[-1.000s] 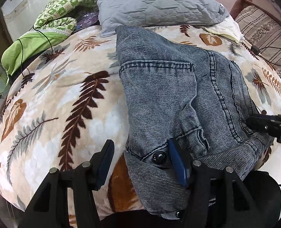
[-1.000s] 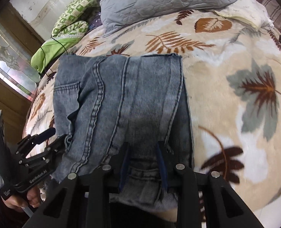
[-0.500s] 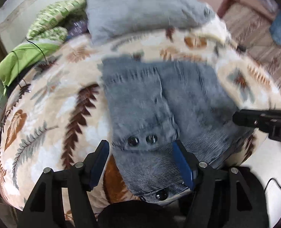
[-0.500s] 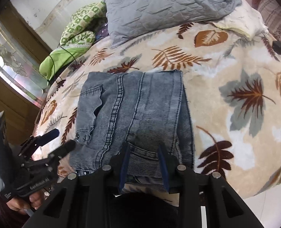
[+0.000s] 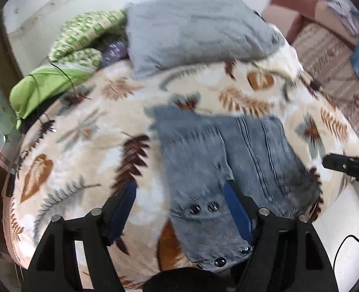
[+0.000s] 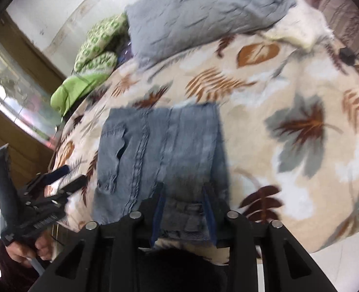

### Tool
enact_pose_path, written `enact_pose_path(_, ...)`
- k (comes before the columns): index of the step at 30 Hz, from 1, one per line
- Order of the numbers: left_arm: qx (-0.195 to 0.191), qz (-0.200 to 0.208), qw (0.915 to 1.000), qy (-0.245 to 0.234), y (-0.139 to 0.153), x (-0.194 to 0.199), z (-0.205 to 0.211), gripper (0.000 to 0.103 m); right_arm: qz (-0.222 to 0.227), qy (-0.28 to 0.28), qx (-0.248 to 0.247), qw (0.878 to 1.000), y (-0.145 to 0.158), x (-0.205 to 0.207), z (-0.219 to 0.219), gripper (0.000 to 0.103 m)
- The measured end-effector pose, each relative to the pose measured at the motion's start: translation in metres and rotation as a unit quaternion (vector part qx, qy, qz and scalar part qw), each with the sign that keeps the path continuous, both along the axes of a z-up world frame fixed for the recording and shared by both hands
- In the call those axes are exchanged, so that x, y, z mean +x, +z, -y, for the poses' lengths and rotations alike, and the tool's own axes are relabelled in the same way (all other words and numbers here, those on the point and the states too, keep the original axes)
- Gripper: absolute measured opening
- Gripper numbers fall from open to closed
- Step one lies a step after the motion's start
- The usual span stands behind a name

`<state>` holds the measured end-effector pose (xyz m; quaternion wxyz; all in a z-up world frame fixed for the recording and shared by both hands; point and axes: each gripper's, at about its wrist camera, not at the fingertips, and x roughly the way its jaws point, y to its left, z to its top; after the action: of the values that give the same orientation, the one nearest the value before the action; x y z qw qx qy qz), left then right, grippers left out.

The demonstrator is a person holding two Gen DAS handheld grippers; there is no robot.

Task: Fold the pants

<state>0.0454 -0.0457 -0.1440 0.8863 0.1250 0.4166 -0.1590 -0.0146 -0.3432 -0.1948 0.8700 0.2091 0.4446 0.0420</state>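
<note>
Pants (image 5: 228, 160), grey denim, now lie folded into a compact rectangle on the leaf-print bed (image 5: 87, 146), nearer its close edge. Both tools have just lifted away: left gripper (image 5: 179, 209) jaws opening wide and empty, right gripper (image 6: 183, 214) jaws opening, nothing gripped. Folding looks nearly finished.

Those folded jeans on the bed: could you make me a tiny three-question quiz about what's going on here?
1. True or false: the jeans lie folded flat on the leaf-print blanket.
2. What sits beyond the jeans at the head of the bed? A) grey pillow B) laptop C) basket
3. Fill in: neither the left gripper nor the right gripper presses its fingers on the ____.

Key: 1 true. 2 A, the grey pillow. 3 jeans; both sets of fingers are opening, clear of the cloth.
</note>
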Motion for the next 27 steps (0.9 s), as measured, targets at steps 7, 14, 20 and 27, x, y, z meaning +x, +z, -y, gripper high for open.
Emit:
enact_pose_path(7,0.006,0.044,0.9989,0.014,0.021,-0.005,-0.016,0.087,0.034,-0.044,0.011,0.998,0.011,-0.019,0.037,0.06)
enact_pose_path(14,0.026,-0.015,0.9994,0.018,-0.019,-0.014,-0.023,0.089,0.03,-0.063,0.022,0.997,0.004,-0.029,0.058,0.06)
enact_pose_path(20,0.016,-0.036,0.9982,0.045,-0.032,-0.007,-0.034,0.089,0.03,-0.064,0.037,0.997,0.0,-0.032,0.062,0.06)
enact_pose_path(27,0.002,-0.061,0.9958,0.069,-0.051,-0.002,-0.048,0.089,0.016,-0.029,0.03,0.999,-0.012,-0.019,0.034,0.06)
